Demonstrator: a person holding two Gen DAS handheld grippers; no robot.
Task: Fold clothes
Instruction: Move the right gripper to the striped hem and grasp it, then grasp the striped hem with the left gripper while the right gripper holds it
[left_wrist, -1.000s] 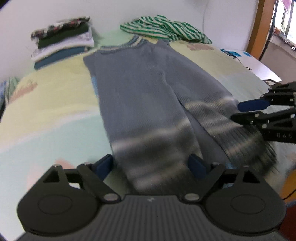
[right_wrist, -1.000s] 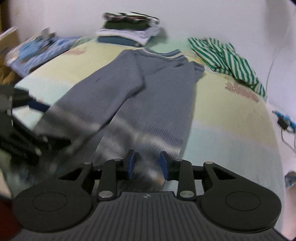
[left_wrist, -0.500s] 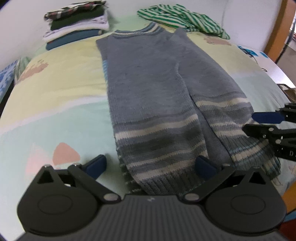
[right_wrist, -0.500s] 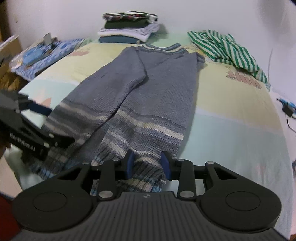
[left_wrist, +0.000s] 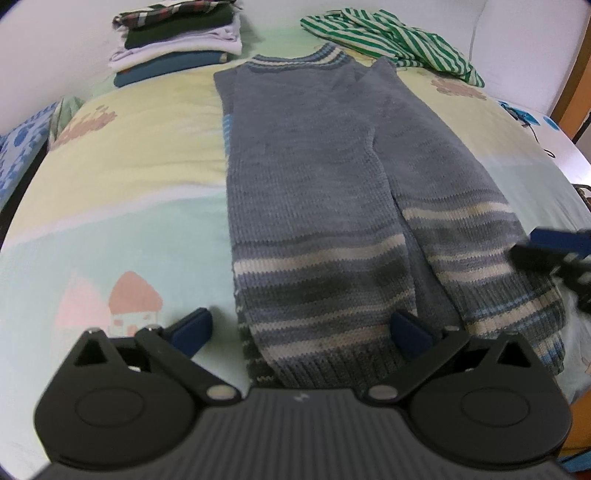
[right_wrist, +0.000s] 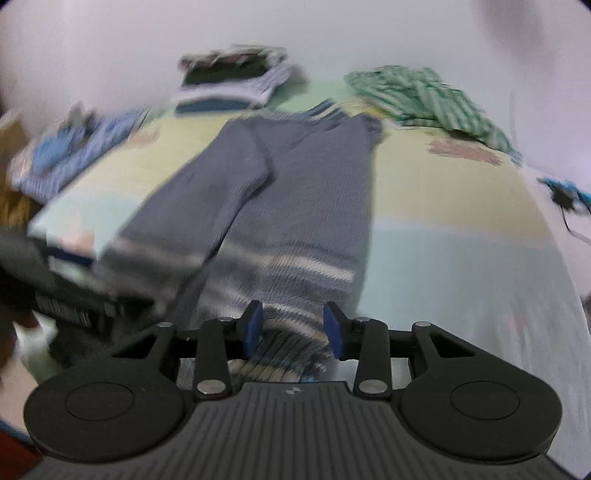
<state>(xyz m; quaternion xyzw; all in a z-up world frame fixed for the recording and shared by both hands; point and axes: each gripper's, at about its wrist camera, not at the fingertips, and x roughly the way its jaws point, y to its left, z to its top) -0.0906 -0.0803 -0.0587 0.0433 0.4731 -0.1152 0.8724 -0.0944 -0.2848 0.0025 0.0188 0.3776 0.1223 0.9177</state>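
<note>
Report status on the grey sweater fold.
Left gripper wide open over hem. Right gripper part open astride cuff, not clamped. Grey sweater flat, sleeves folded in. Nothing in the way.

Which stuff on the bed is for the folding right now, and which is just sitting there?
For the folding:
- grey striped sweater, spread flat
- left gripper, open over its hem
- right gripper, at its cuff

Just sitting there:
- stack of folded clothes
- green striped shirt, crumpled
- blue patterned cloth
</note>
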